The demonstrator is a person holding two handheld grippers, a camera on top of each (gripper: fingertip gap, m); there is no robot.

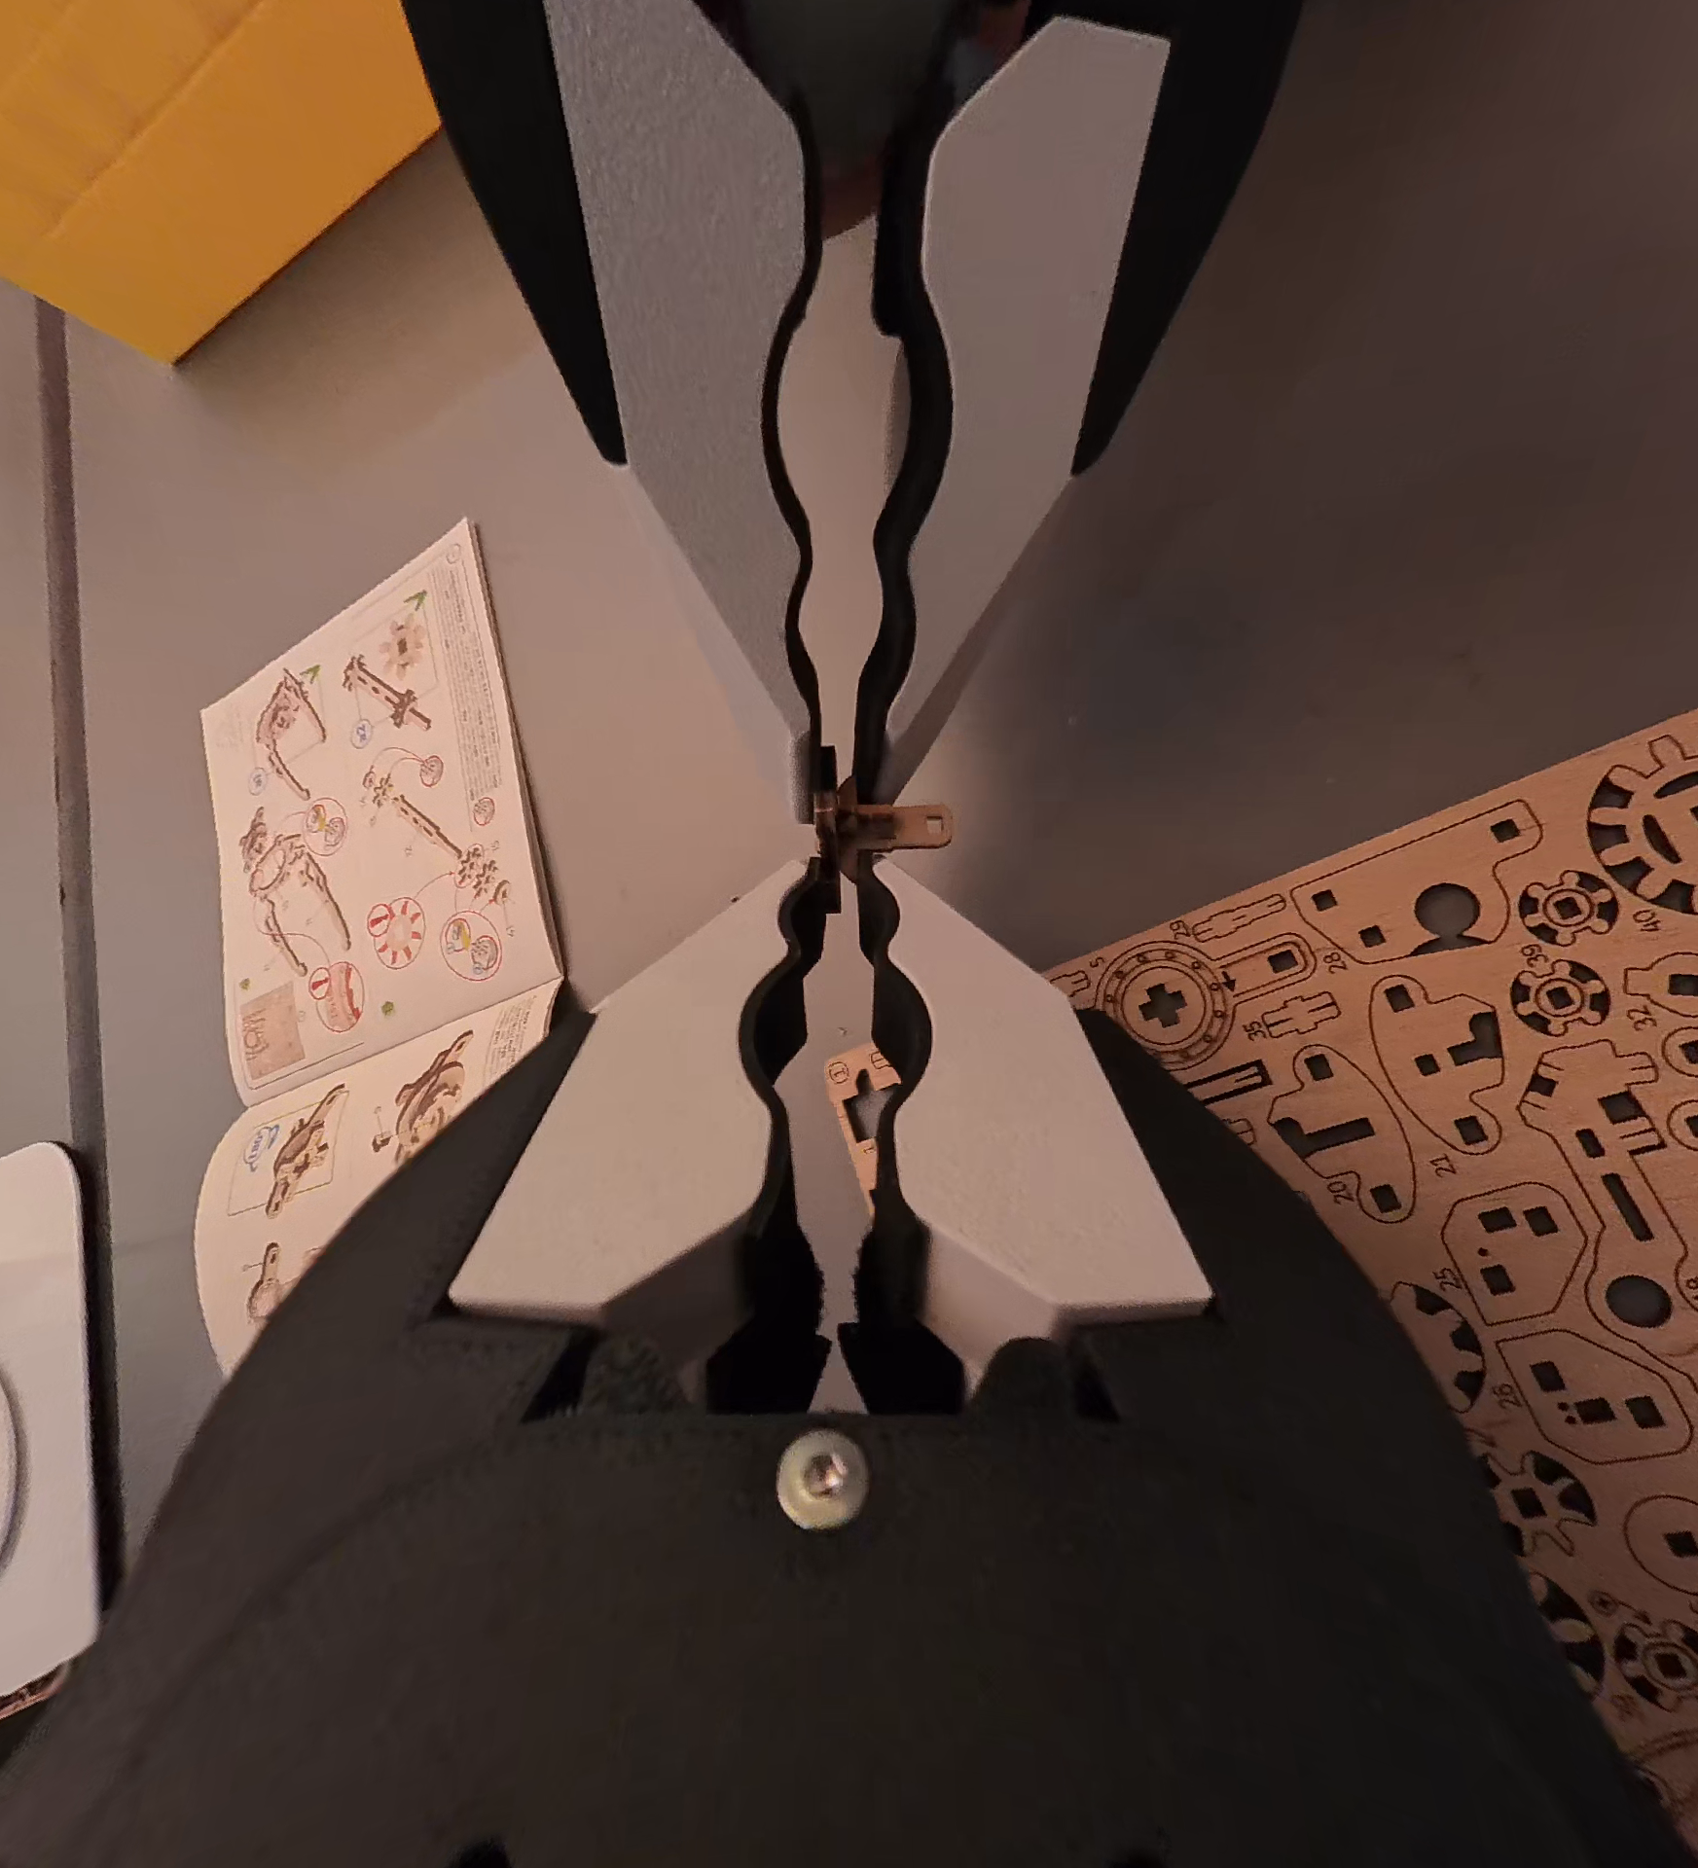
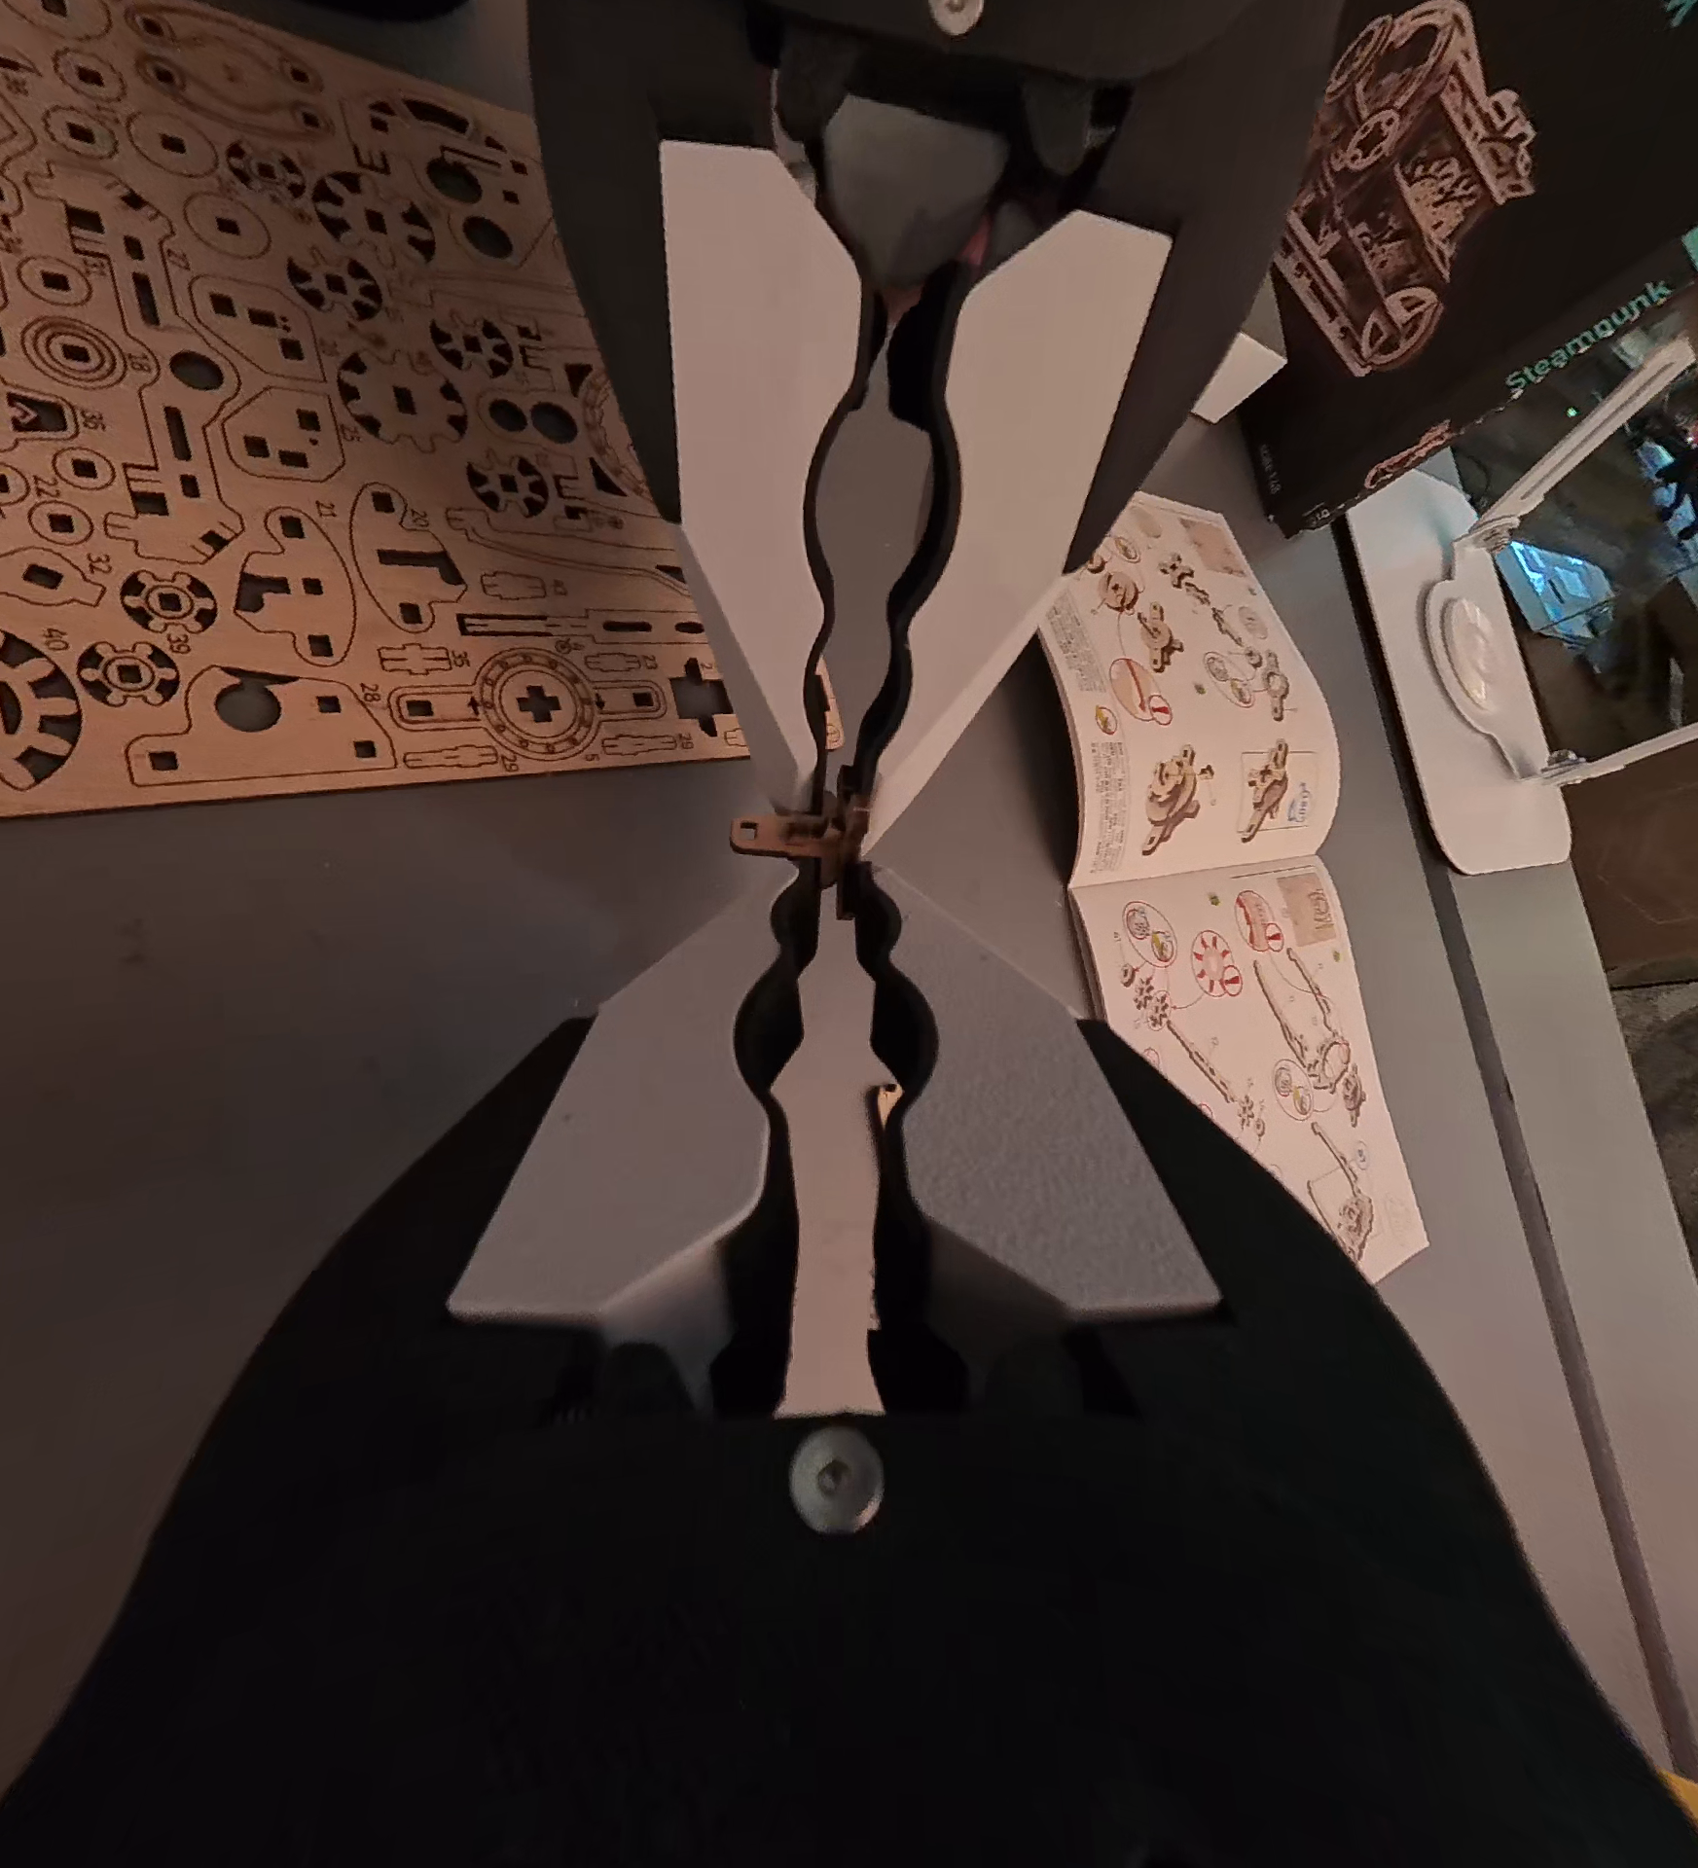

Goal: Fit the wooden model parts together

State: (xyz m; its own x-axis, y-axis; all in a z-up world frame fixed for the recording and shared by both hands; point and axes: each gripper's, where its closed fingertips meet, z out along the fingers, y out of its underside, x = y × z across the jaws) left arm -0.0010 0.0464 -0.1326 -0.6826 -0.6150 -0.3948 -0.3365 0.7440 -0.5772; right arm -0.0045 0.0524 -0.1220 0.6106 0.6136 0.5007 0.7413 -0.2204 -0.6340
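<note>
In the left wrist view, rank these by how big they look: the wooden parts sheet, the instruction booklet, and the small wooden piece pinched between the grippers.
1. Wooden parts sheet, though cut off by the frame edge.
2. Instruction booklet, partly hidden behind the left gripper.
3. Small wooden piece, smallest despite being held above the table, nearer the camera.

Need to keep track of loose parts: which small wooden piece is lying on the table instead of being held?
The pale slotted wooden strip, lying flat on the grey table beneath the left gripper. The darker crossed wooden pieces are pinched in the air between both grippers' tips.

Pale laser-cut plywood sheet (image 1: 1492, 1162) – matt, dark-edged cutouts; paper booklet (image 1: 379, 809); smooth matt grey table (image 1: 1330, 455).
</note>
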